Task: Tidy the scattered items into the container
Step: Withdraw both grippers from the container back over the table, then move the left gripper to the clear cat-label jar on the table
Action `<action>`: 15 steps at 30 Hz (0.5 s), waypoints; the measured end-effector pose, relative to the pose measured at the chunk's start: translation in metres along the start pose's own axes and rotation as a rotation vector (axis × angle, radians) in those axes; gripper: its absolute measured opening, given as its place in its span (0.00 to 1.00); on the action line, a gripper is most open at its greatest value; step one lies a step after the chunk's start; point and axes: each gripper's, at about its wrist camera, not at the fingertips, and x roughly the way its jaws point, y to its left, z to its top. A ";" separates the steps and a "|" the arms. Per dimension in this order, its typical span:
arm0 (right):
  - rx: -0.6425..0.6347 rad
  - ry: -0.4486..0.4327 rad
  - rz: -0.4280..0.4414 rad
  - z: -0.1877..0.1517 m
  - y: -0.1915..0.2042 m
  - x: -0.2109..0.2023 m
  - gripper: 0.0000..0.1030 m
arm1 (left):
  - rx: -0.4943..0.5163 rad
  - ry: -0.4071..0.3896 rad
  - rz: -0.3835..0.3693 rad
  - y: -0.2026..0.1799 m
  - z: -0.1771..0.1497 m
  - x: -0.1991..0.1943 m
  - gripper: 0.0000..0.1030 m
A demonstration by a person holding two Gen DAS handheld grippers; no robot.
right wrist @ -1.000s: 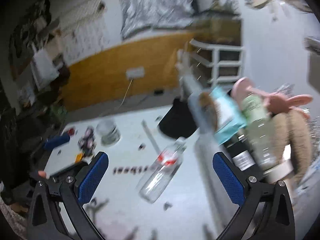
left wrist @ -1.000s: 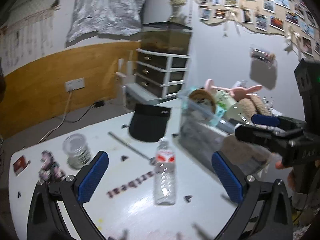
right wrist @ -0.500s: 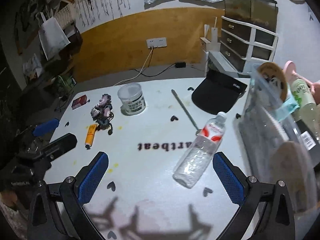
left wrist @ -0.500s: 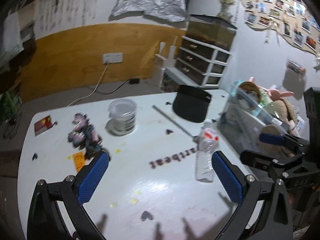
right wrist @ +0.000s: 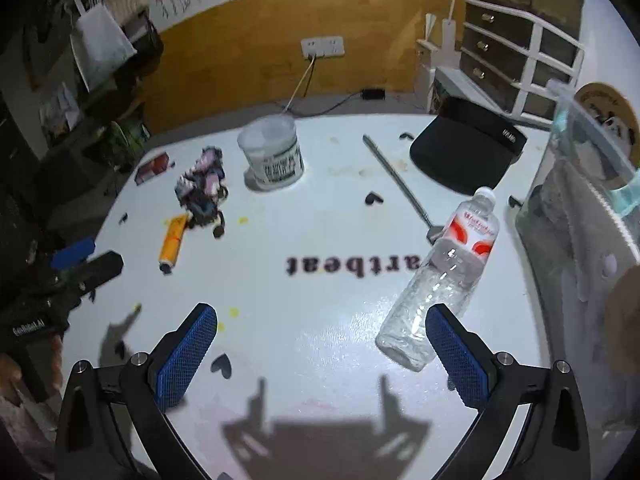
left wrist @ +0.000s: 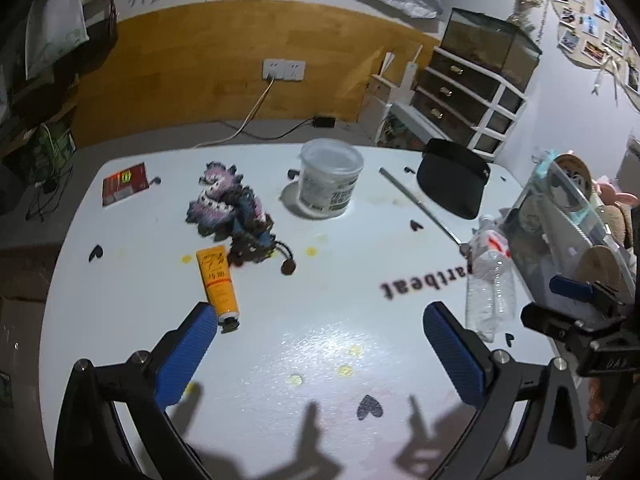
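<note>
Just above the white table [left wrist: 120,312], the left gripper [left wrist: 320,344] and right gripper [right wrist: 320,340] hang wide-jawed and empty, a bottle [right wrist: 444,284] lying near the clear container [right wrist: 580,216] at right, an orange tube [left wrist: 218,280] at left.

The container [left wrist: 576,232] is cut by the right edge in both views, so its far side does not show. Its wall is cloudy, and the things inside are only dim shapes; I cannot tell what most of them are. In the left wrist view the bottle [left wrist: 490,280] hides the near end of the rod [left wrist: 416,208]. The print on the tub [left wrist: 329,184], on the tube [left wrist: 218,280] and on the red card [left wrist: 125,187] is too small to read. The knitted bundle [left wrist: 230,216] is blurred; its shape is not clear. The first letters of the table print [right wrist: 352,266] lie under the bottle in the right wrist view.
</note>
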 end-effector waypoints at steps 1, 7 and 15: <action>0.007 0.008 -0.001 -0.001 0.000 0.004 1.00 | -0.003 0.006 -0.001 0.001 0.000 0.003 1.00; 0.043 0.102 0.024 -0.003 -0.004 0.031 0.98 | -0.019 0.053 -0.042 0.008 0.005 0.027 1.00; 0.067 0.204 0.042 -0.005 -0.007 0.068 0.54 | 0.016 0.075 -0.072 0.005 0.037 0.068 1.00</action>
